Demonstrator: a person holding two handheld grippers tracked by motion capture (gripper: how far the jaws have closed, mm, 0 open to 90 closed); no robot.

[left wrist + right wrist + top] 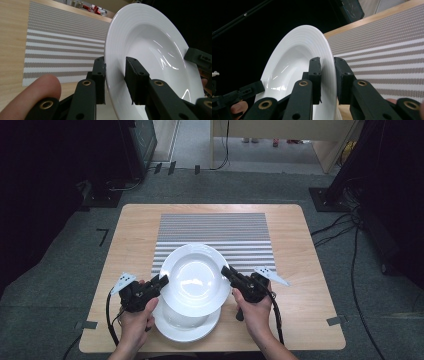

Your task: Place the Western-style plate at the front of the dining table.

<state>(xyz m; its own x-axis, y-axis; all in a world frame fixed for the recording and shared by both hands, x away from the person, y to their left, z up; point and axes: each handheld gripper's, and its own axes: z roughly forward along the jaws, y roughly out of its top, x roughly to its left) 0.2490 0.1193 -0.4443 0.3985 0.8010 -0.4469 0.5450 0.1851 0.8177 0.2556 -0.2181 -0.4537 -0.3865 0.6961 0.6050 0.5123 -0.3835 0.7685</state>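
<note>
A white deep plate (194, 279) hangs tilted just above the table, held at two opposite points of its rim. My left gripper (161, 282) is shut on its left rim and my right gripper (227, 271) on its right rim. In the left gripper view the plate (150, 42) stands on edge, its rim between the jaws of the left gripper (115, 61). In the right gripper view the rim of the plate (294, 57) is pinched by the right gripper (327, 61). A second white plate (185, 327) lies flat beneath, partly hidden.
A grey-and-white striped placemat (215, 232) covers the middle and far part of the wooden table (295, 270), just beyond the held plate. Bare wood lies to either side. Cables and dark stands sit on the floor around the table.
</note>
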